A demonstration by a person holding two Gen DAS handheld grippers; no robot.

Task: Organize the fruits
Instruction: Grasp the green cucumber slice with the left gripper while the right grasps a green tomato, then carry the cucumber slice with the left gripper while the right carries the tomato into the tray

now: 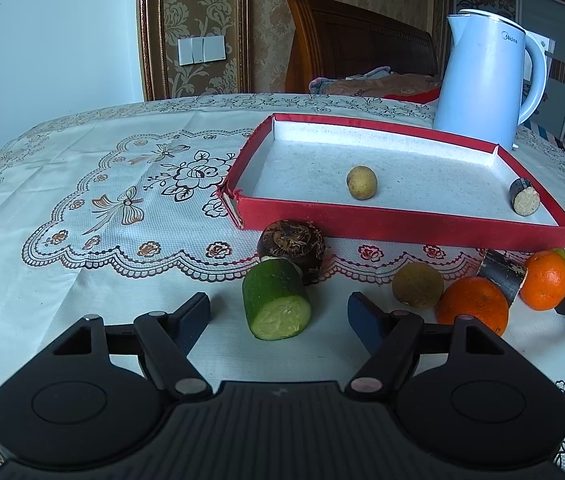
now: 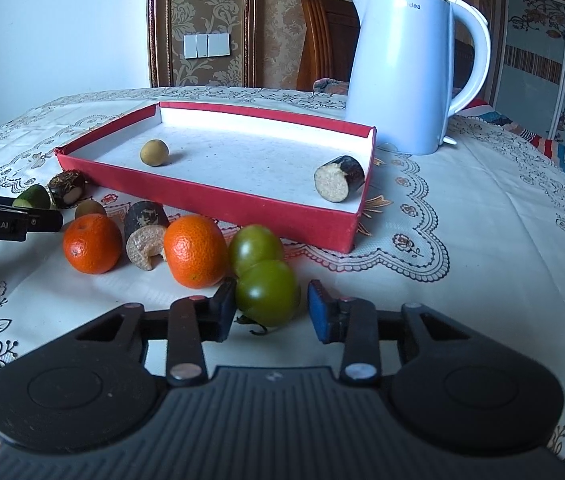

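A red tray (image 1: pixel 402 228) (image 2: pixel 210 196) holds a small tan round fruit (image 1: pixel 361 182) (image 2: pixel 154 152) and a dark cut piece (image 1: pixel 524 197) (image 2: pixel 339 183). In front of it lie a green cucumber chunk (image 1: pixel 276 300), a brown water chestnut (image 1: pixel 291 245), a tan fruit (image 1: pixel 417 285), two oranges (image 2: pixel 92 243) (image 2: pixel 195 250), a dark cane piece (image 2: pixel 144 240) and two green tomatoes (image 2: pixel 267 293) (image 2: pixel 255 247). My left gripper (image 1: pixel 278 320) is open around the cucumber chunk. My right gripper (image 2: pixel 272 310) is open around the near tomato.
A pale blue kettle (image 1: pixel 490 80) (image 2: pixel 406 68) stands behind the tray's right end. The floral tablecloth (image 1: pixel 122 184) covers the table. A bed headboard (image 1: pixel 358 40) and bedding lie beyond the table's far edge.
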